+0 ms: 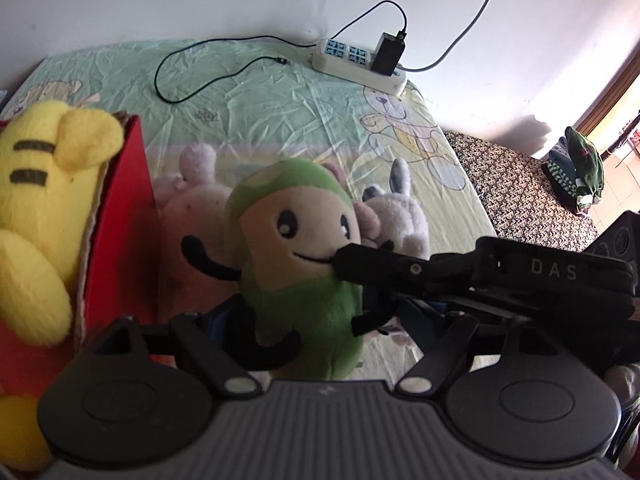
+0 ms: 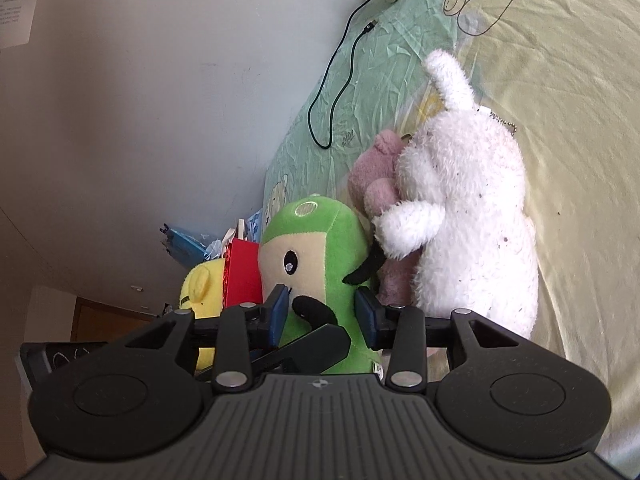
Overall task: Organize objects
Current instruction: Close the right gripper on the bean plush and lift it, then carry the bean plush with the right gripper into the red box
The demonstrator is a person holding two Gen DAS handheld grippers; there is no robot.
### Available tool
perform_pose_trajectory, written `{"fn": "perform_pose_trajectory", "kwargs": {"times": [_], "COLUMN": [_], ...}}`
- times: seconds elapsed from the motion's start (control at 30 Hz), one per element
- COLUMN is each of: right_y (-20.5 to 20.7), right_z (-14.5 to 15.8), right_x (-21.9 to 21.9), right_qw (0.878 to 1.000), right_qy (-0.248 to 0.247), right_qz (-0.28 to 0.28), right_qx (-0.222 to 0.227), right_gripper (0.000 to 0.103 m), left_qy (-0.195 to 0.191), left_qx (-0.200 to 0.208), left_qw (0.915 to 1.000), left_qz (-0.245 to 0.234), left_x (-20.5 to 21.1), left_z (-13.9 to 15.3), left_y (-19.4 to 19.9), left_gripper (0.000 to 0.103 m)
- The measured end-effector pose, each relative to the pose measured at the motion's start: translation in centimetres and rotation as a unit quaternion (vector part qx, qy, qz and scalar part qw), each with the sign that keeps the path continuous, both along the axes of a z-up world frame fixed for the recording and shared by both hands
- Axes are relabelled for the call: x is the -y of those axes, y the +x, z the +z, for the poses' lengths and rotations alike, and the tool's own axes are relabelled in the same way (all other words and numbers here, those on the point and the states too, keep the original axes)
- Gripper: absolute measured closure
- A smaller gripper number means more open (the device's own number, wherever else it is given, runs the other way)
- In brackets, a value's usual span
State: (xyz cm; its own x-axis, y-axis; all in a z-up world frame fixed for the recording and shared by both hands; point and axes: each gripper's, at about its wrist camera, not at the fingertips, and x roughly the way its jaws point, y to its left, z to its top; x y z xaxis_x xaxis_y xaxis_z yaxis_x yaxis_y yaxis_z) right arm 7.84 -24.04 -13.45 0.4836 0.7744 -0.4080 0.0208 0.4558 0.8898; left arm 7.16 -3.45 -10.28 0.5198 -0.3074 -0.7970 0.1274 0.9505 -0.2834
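Green plush toy — between right gripper fingers

Four plush toys (one yellow), one red box, one power strip

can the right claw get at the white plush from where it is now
Probably not directly: the right claw straddles the green plush, which sits between its fingers. The white plush lies just beyond to the right, otherwise unobstructed.

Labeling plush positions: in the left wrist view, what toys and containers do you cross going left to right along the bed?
yellow plush → red box → pink plush → green plush → white bunny plush
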Motion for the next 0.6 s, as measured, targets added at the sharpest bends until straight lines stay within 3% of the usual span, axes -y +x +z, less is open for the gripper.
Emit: {"fn": "perform_pose_trajectory", "kwargs": {"times": [0.2, 0.6], "right_y": [-1.1, -3.7], "right_z": [0.7, 2.8], "right_x": [-0.1, -0.4], "right_qw": [1.000, 0.997], "right_qy": [-0.010, -0.030], "right_qz": [0.018, 0.029], "right_qx": [0.017, 0.060], "right_gripper": [0.064, 0.064], "left_qy": [0.029, 0.040], "left_qx": [0.016, 0.056], "left_qw": [0.9993, 0.9971], "left_qz": [-0.016, -0.033], "left_x": [0.6, 1.2], "left_z": [0.4, 2.6], "left_y": [-1.5, -4.8], "left_gripper": [0.021, 0.021]}}
